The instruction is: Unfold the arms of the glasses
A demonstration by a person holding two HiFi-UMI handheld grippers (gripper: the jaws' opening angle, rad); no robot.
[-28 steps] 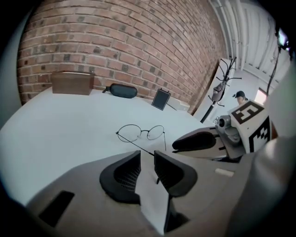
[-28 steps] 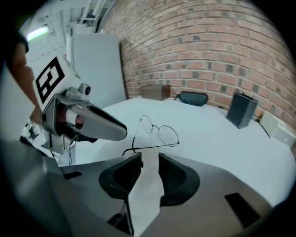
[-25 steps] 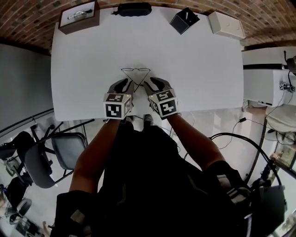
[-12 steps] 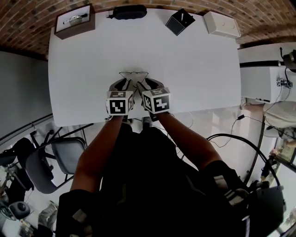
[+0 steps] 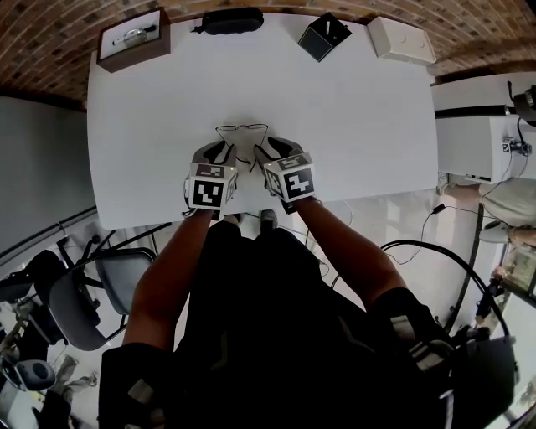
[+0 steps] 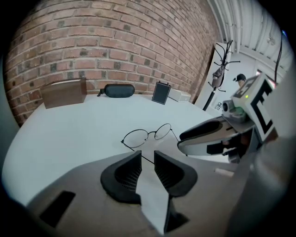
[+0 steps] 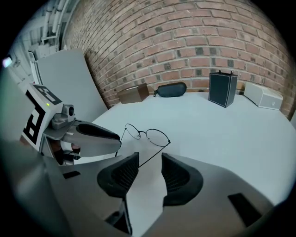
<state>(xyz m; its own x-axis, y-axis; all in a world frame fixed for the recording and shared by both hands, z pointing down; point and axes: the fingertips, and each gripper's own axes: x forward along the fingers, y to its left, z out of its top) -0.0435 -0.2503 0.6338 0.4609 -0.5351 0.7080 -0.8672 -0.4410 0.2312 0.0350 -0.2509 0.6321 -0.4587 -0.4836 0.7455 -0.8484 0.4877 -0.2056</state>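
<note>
Glasses (image 6: 151,134) are set on the table (image 5: 352,100) near the middle of its near edge, arms reaching back into the grippers. Left gripper (image 6: 147,159) is held narrowly apart around one arm, unpinched. Right gripper (image 7: 149,166) jaws have just been opening, wide now, other arm between them untouched: release judged likely.

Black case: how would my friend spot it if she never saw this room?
Find the white table and follow its far edge, by the brick wall. The black case lies there between a brown box and a black box. It alone is long and rounded; its neighbours have square corners.
</note>
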